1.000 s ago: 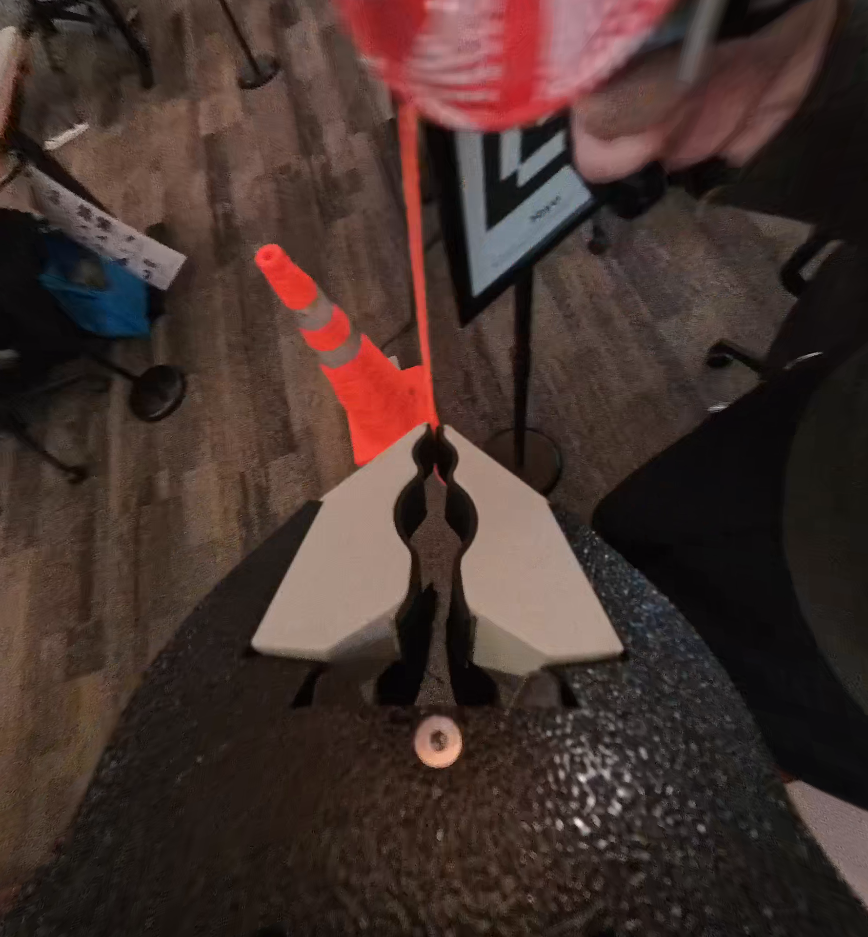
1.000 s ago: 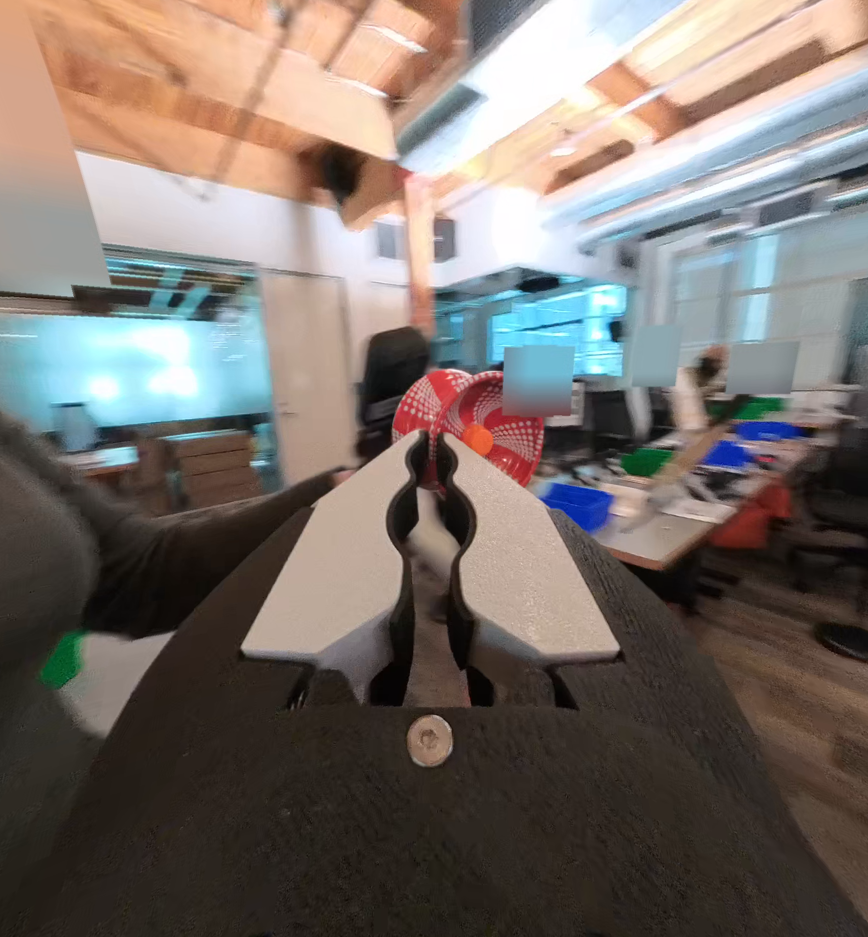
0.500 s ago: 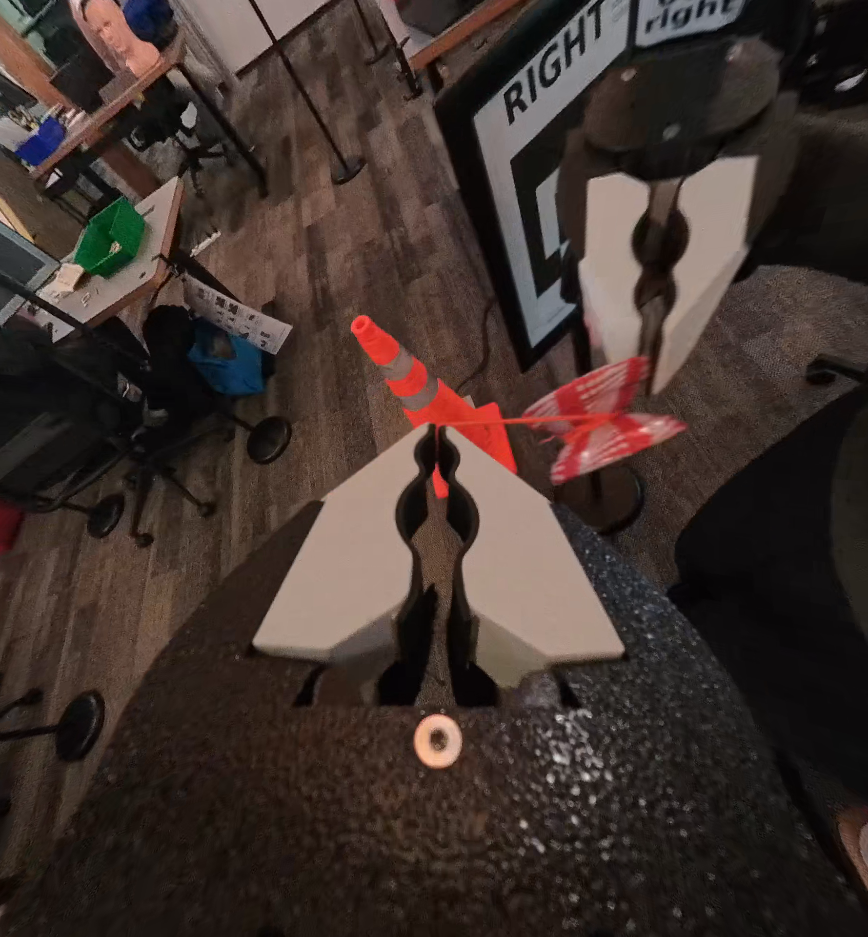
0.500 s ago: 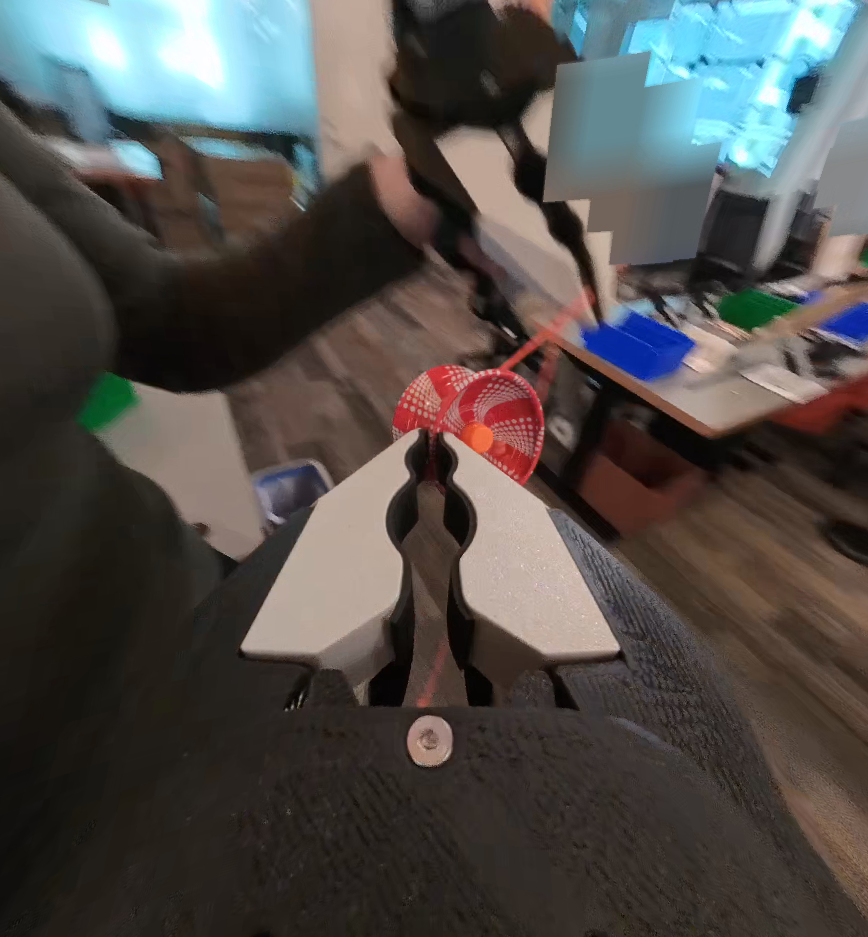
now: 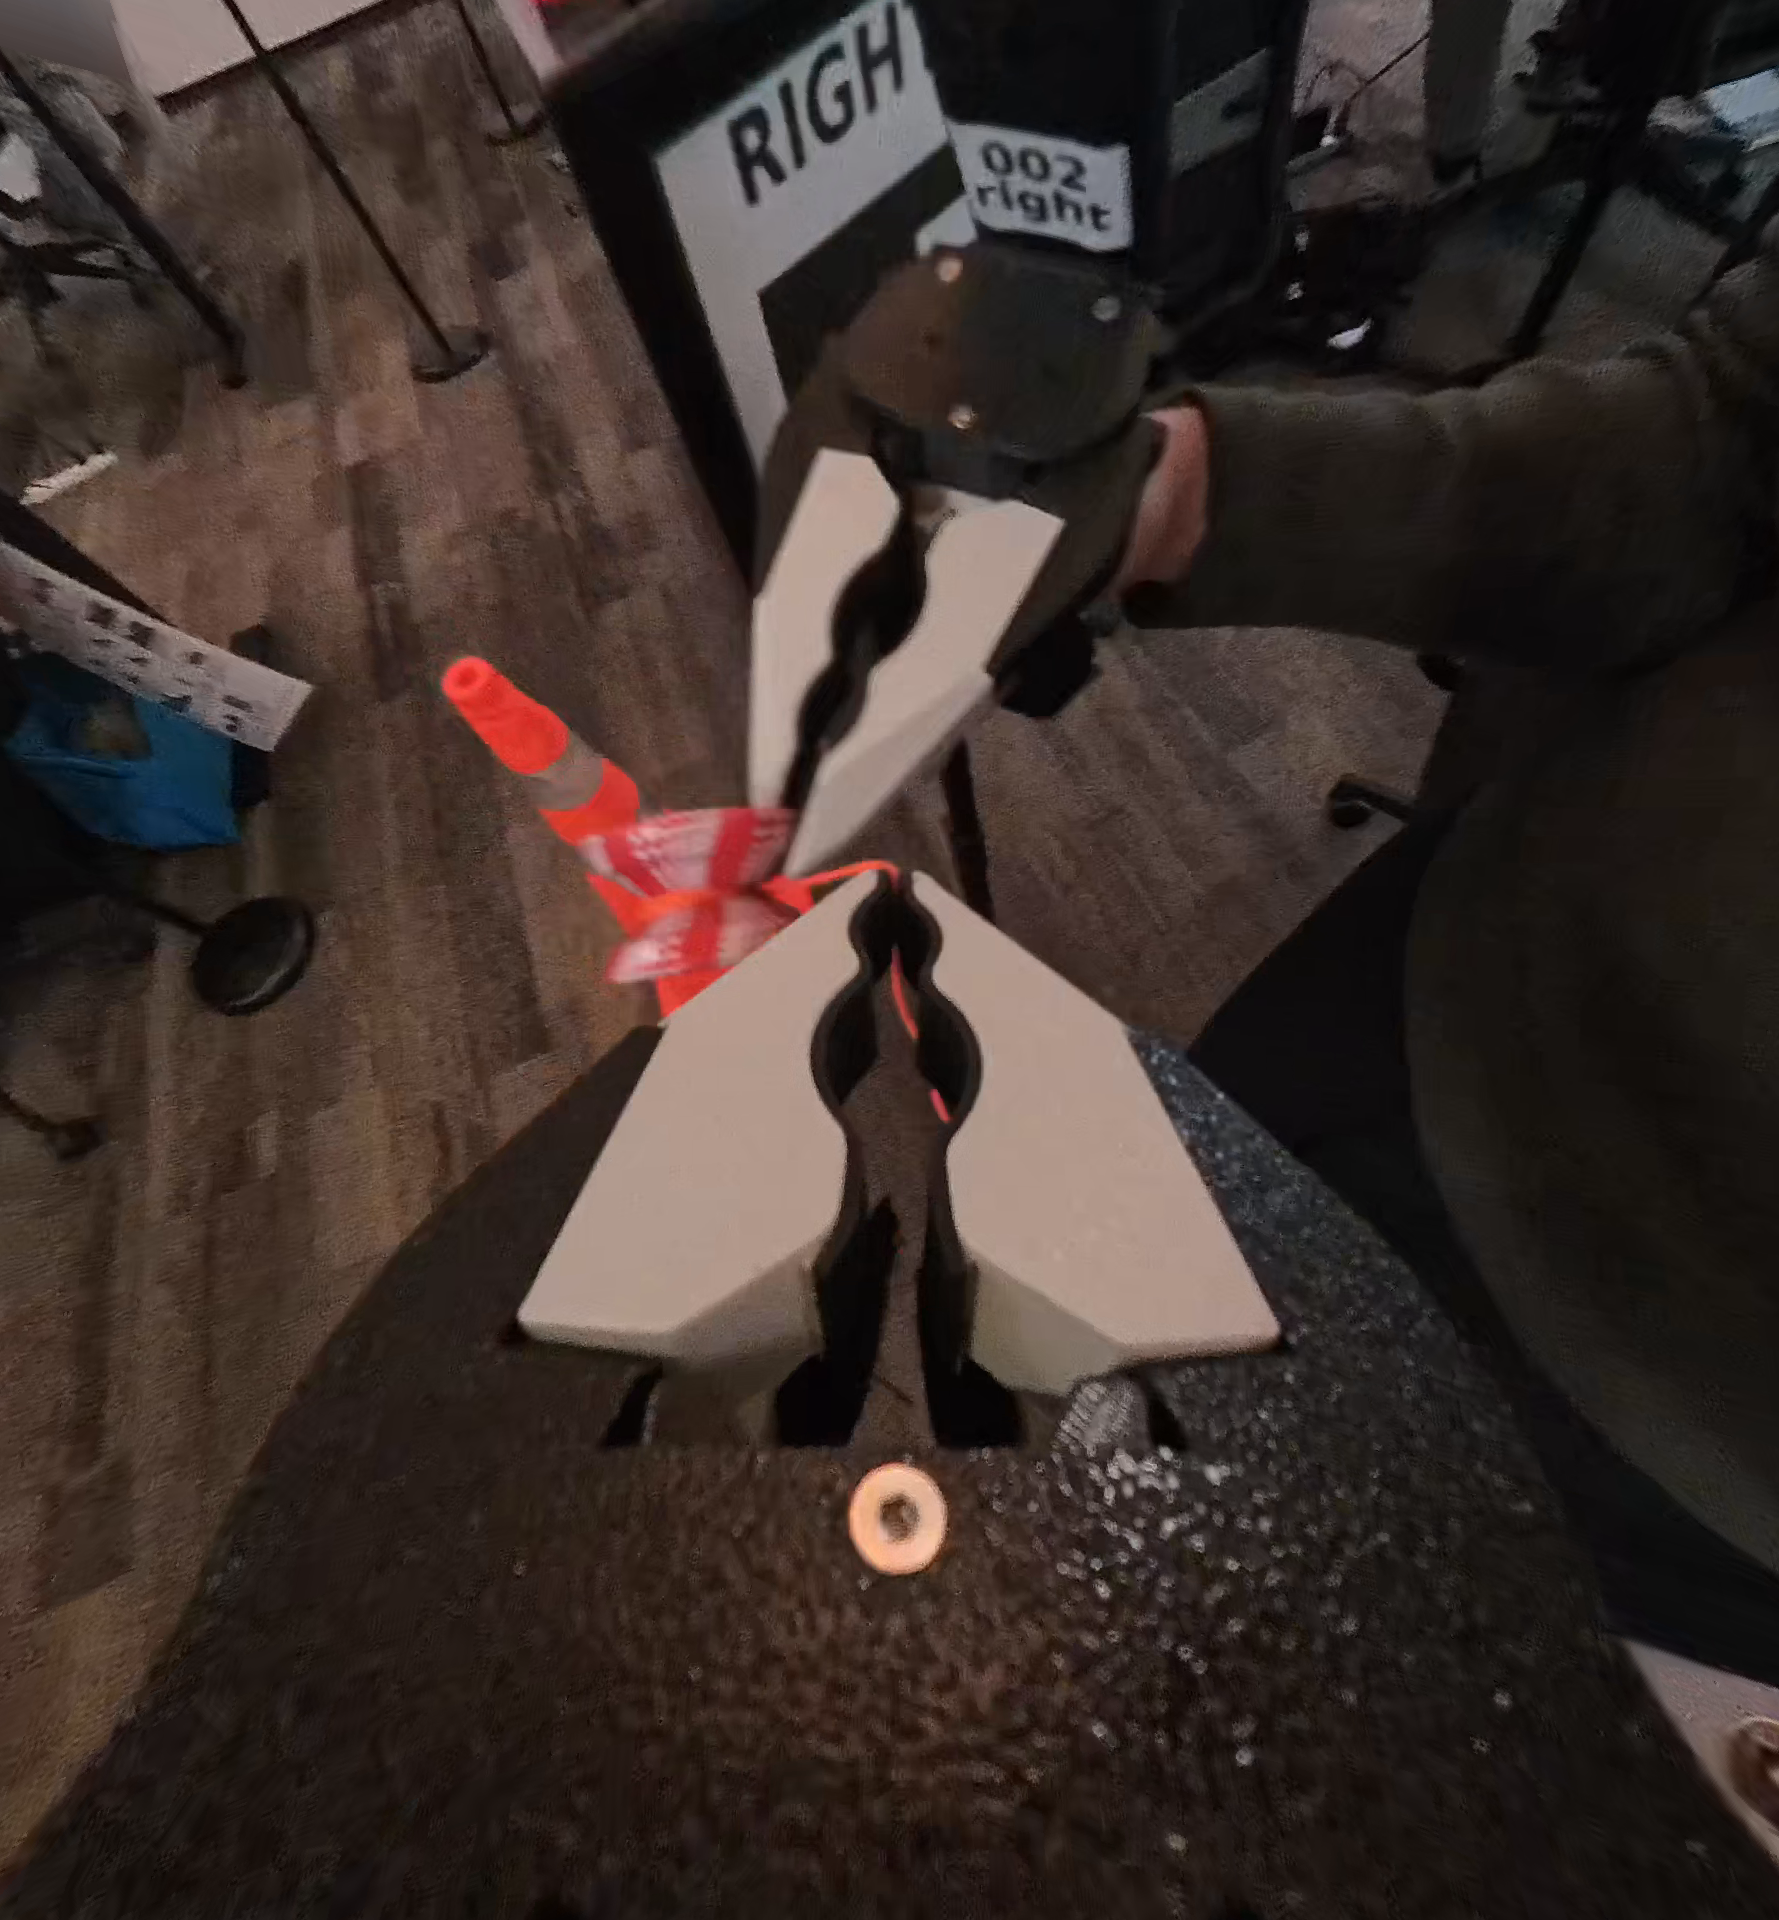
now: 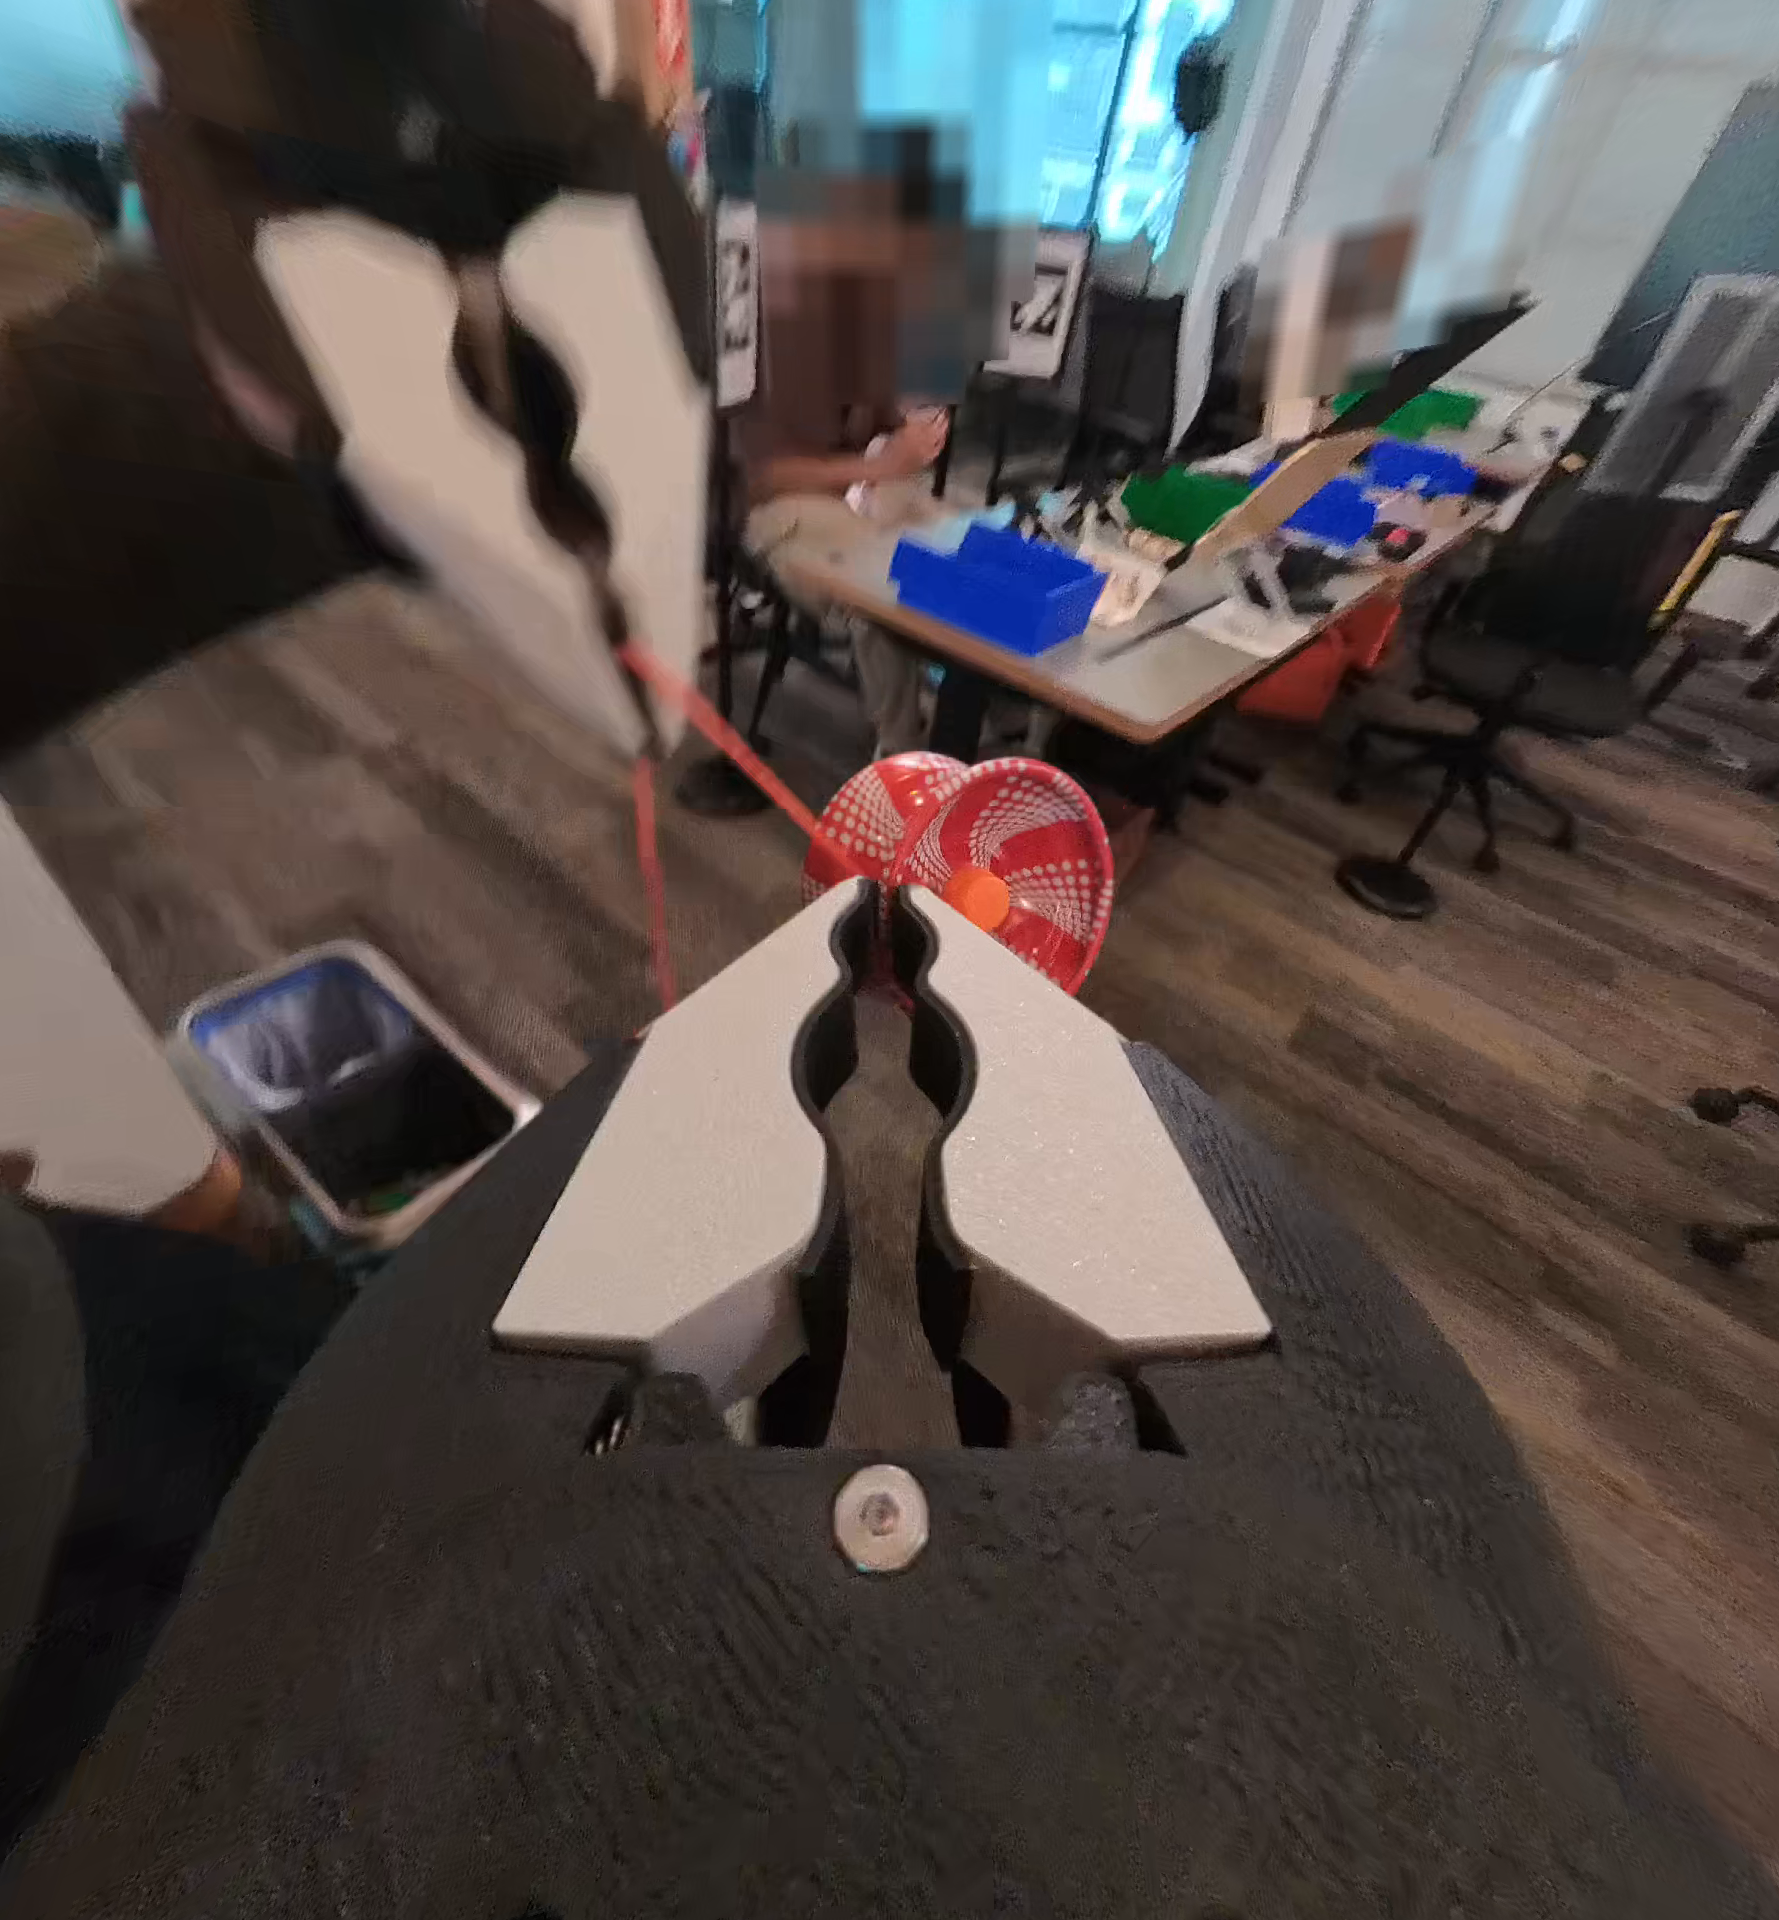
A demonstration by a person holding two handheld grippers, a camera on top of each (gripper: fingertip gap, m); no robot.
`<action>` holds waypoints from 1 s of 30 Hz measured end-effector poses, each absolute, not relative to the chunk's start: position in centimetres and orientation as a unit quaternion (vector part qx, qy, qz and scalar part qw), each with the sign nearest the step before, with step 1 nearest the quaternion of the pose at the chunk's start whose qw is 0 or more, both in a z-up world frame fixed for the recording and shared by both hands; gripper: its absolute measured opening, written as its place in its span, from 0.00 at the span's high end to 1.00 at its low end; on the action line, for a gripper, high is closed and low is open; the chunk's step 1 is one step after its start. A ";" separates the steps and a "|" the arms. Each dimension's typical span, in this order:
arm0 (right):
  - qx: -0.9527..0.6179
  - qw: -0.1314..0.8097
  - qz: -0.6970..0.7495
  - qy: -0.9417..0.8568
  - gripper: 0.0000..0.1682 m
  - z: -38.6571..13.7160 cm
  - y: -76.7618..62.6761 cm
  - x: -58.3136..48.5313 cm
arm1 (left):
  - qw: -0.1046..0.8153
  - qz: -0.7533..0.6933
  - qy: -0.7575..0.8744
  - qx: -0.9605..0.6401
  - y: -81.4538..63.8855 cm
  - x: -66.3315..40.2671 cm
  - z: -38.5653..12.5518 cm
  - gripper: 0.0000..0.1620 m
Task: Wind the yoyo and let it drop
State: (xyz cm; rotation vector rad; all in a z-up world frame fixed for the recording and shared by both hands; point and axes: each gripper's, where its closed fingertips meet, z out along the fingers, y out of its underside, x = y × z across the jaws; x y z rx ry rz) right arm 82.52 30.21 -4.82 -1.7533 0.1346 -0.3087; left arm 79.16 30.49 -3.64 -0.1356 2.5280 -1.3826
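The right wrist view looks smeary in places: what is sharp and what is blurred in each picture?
Right wrist view: the yoyo and right gripper are fairly sharp, the left gripper is motion-blurred, the background soft. Left wrist view: dim and warm, the yoyo streaked, edges bent by the wide lens.

Dim floor view, bright blown-out windows, motion blur, fisheye edges

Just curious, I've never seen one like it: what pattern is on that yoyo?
Red with swirls of white dots, and an orange hub; the yoyo shows best in the right wrist view.
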 end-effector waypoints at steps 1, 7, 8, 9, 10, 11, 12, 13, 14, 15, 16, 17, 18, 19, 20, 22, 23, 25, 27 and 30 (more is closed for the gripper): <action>-0.778 0.614 -0.127 0.040 1.00 -5.3 30.6 81.8 | 0.155 -0.463 0.871 -0.048 31.0 79.9 -3.0 1.00; -0.736 0.674 0.001 -0.059 1.00 -2.4 31.5 76.3 | 0.221 -0.360 0.904 -0.072 34.0 83.0 -4.2 1.00; -0.716 0.697 0.009 -0.053 1.00 -1.3 31.3 76.3 | 0.202 -0.366 0.905 -0.074 33.7 82.8 -5.0 1.00; -0.701 0.712 0.008 -0.043 1.00 -0.5 31.1 76.7 | 0.181 -0.384 0.902 -0.081 33.3 82.5 -5.6 1.00; -0.687 0.726 -0.001 -0.027 1.00 0.0 30.7 77.4 | 0.159 -0.407 0.895 -0.089 32.7 82.3 -6.0 1.00; -0.669 0.743 -0.003 -0.014 1.00 0.8 30.4 77.8 | 0.136 -0.430 0.887 -0.096 32.1 81.9 -6.3 1.00; -0.644 0.765 -0.002 0.004 1.00 1.8 30.0 78.4 | 0.107 -0.449 0.881 -0.099 31.4 81.4 -6.8 1.00; -0.621 0.783 -0.009 0.028 1.00 2.6 29.6 79.2 | 0.076 -0.463 0.877 -0.100 30.8 80.6 -7.4 1.00; -0.613 0.789 -0.023 0.045 1.00 2.8 29.1 79.9 | 0.043 -0.472 0.875 -0.099 30.2 79.8 -8.1 1.00; -0.619 0.781 -0.054 0.062 1.00 2.6 28.9 80.9 | 0.010 -0.478 0.873 -0.097 29.5 78.8 -8.7 1.00; -0.632 0.766 -0.092 0.077 1.00 2.1 28.7 81.9 | -0.019 -0.480 0.872 -0.095 28.9 77.9 -9.3 1.00; -0.643 0.751 -0.119 0.087 0.99 1.6 28.5 82.5 | -0.043 -0.482 0.870 -0.090 28.4 76.9 -9.6 1.00; -0.652 0.739 -0.138 0.095 1.00 1.2 28.3 83.1 | -0.059 -0.484 0.869 -0.084 28.0 76.2 -9.6 1.00; -0.663 0.726 -0.154 0.101 0.99 0.6 28.2 83.5 | -0.068 -0.487 0.868 -0.077 27.8 75.5 -9.4 1.00; -0.679 0.708 -0.166 0.103 0.99 -0.2 28.2 83.9 | -0.073 -0.490 0.866 -0.070 27.7 75.1 -8.9 1.00; -0.717 0.664 -0.189 0.095 1.00 -2.1 28.2 84.2 | -0.049 -0.498 0.864 -0.054 28.0 75.2 -7.0 1.00; -0.737 0.642 -0.192 0.083 0.99 -3.1 28.4 84.0 | -0.027 -0.500 0.864 -0.048 28.4 75.5 -5.9 1.00; -0.771 0.610 -0.177 0.055 1.00 -4.8 28.9 83.2 | 0.044 -0.496 0.866 -0.046 29.6 77.1 -3.8 1.00; -0.793 0.596 -0.126 0.011 0.99 -5.7 29.6 81.2 | 0.132 -0.472 0.869 -0.067 31.4 79.2 -2.0 1.00; -0.771 0.635 -0.009 -0.047 0.99 -4.8 30.4 77.3 | 0.234 -0.396 0.880 -0.115 34.8 82.7 -1.8 1.00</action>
